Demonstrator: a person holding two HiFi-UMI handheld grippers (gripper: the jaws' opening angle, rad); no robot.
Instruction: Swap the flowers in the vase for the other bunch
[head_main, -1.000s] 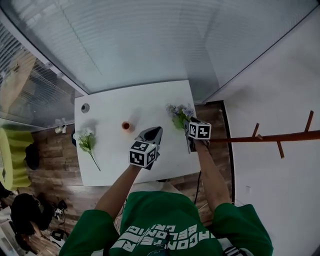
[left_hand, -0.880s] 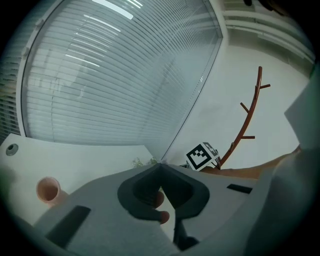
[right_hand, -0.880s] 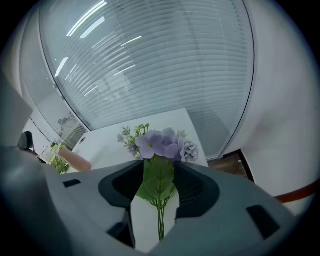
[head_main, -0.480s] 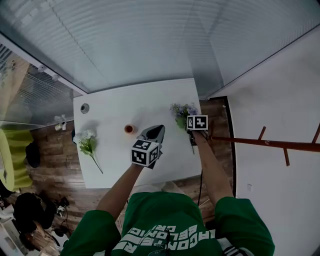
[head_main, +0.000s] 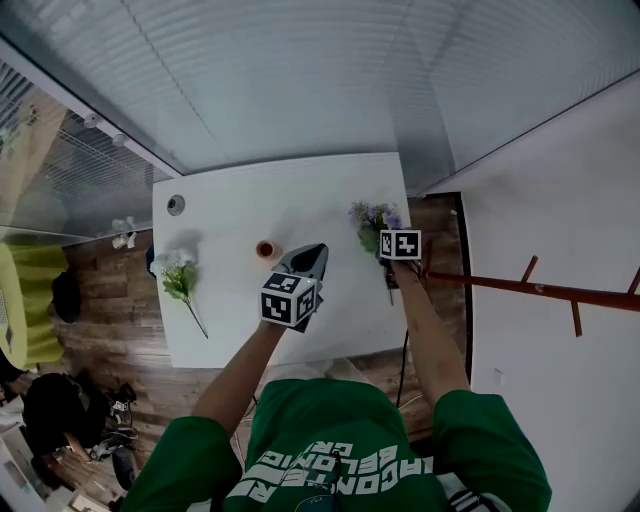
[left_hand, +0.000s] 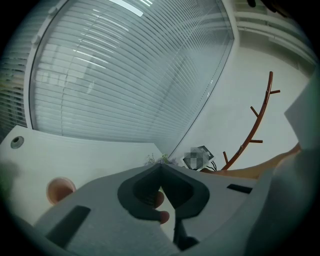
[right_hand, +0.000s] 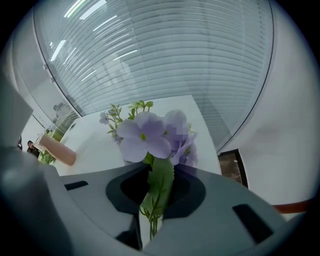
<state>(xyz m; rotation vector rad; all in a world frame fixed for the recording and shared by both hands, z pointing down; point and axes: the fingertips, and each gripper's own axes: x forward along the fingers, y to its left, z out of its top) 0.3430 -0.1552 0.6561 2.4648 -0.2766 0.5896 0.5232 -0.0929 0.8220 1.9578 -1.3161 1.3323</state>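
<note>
My right gripper (right_hand: 156, 200) had just clamped nearly shut on stems of the purple bunch (right_hand: 150, 136); judged ready for the vase (head_main: 264, 249).

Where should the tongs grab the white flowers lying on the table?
Probably on the bare stem below the white flowers, coming straight down from above. The bunch lies flat on the table, stem trailing toward the near edge, so closing across it spares the blooms.
</note>
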